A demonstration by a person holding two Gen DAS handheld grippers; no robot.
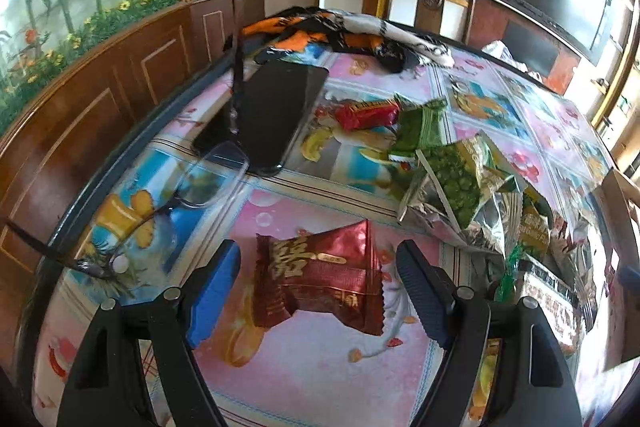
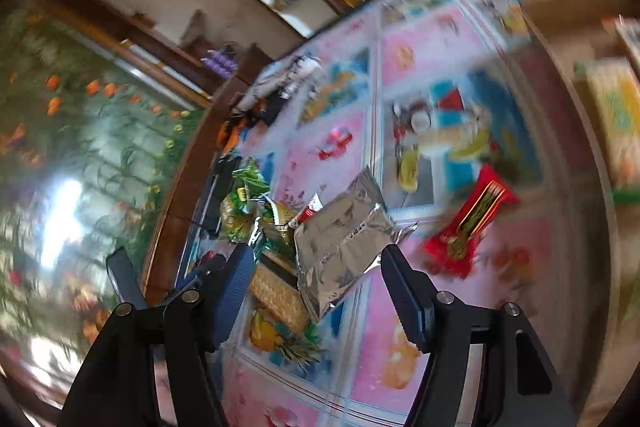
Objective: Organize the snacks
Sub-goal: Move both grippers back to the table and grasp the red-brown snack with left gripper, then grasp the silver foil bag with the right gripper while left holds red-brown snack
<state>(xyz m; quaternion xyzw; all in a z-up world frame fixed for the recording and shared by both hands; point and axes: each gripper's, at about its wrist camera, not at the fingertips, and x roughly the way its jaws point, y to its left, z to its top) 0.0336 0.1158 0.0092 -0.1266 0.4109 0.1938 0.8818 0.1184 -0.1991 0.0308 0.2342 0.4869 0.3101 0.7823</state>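
In the left wrist view my left gripper point(image 1: 318, 281) is open, its jaws either side of a dark red snack packet with gold characters point(image 1: 320, 279) lying on the table. Beyond it lie a small red packet point(image 1: 366, 115), a green packet point(image 1: 422, 129) and a pile of green-pea and foil packets point(image 1: 464, 183). In the blurred right wrist view my right gripper point(image 2: 318, 287) is open above a silver foil packet point(image 2: 340, 239) on a pile of snacks point(image 2: 276, 291). A red packet point(image 2: 472, 223) lies to its right.
A black phone point(image 1: 266, 115) and a pair of glasses point(image 1: 192, 183) lie at the table's left. Orange and black cloth point(image 1: 340, 31) is at the far edge. A cardboard box point(image 1: 624, 263) stands at the right. The table has a colourful fruit-print cover point(image 1: 320, 359).
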